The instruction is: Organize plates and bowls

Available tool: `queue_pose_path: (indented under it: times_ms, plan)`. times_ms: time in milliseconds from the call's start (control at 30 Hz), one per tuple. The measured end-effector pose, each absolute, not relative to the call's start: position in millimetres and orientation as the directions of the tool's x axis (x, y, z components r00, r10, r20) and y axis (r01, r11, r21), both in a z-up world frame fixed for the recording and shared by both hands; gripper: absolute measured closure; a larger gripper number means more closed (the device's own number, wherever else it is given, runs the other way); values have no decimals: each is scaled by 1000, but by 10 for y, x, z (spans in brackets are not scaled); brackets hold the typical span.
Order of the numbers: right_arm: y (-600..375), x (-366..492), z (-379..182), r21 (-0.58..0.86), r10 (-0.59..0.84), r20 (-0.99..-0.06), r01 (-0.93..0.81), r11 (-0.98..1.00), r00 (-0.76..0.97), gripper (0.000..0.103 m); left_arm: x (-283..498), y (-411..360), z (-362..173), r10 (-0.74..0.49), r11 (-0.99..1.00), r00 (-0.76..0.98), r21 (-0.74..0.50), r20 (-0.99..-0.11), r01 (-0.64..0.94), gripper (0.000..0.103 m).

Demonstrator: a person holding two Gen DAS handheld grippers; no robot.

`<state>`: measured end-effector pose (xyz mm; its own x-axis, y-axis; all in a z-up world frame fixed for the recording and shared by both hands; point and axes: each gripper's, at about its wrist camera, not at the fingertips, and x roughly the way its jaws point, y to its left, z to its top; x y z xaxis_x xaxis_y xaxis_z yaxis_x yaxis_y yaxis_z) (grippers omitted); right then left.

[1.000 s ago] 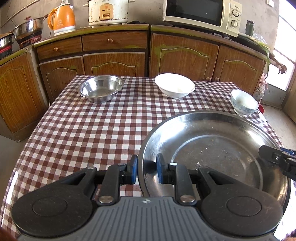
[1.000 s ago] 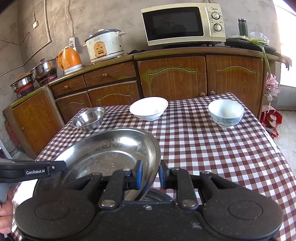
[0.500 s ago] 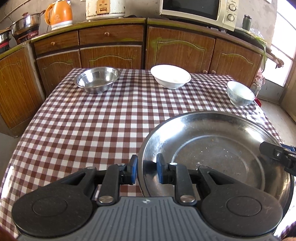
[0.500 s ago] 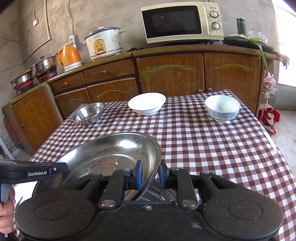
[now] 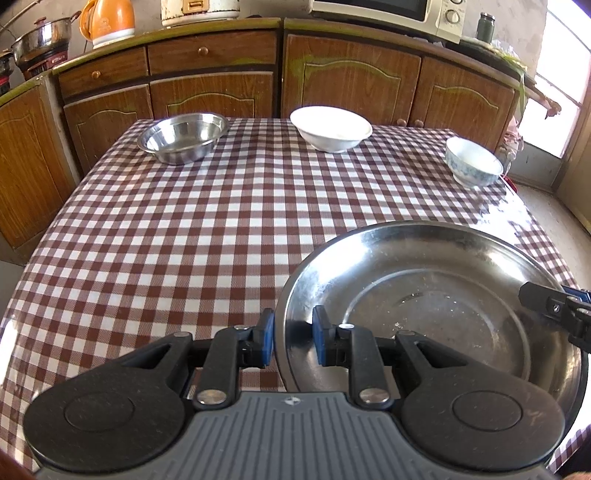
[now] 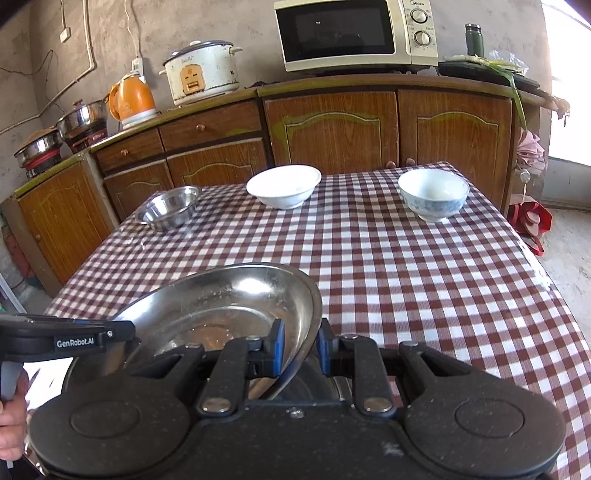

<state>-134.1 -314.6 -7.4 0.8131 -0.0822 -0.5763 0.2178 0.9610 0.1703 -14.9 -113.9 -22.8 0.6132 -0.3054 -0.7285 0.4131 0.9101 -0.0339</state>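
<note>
A large steel plate (image 5: 424, 306) (image 6: 221, 306) hangs over the near part of the checked table, tilted in the right wrist view. My left gripper (image 5: 293, 341) is shut on its left rim, one blue pad inside and one outside. My right gripper (image 6: 299, 350) is shut on the opposite rim and shows at the right edge of the left wrist view (image 5: 554, 306). At the far side stand a steel bowl (image 5: 183, 136) (image 6: 168, 212), a white bowl (image 5: 330, 127) (image 6: 283, 186) and a blue-patterned bowl (image 5: 472, 162) (image 6: 432, 194).
The table wears a red-and-white checked cloth (image 5: 221, 229). Wooden cabinets (image 6: 332, 125) stand behind it with a microwave (image 6: 351, 35), rice cooker (image 6: 201, 72) and orange kettle (image 6: 131, 98) on top. A hand (image 6: 11, 402) holds the left gripper's handle. Something metallic and dark shows under the plate's near rim.
The right gripper and the plate have shifted slightly forward and down over the table. Both grips on the rim are unchanged, and the bowls have not moved.
</note>
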Motion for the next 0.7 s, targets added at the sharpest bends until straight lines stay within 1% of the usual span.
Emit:
queue_pose_path:
  times_ms: [700]
  plan:
    - [-3179, -1522, -402, 163, -97, -649, 263, 951, 754, 78, -253, -1245, -545, -294, 886, 566, 3, -770, 464, 79]
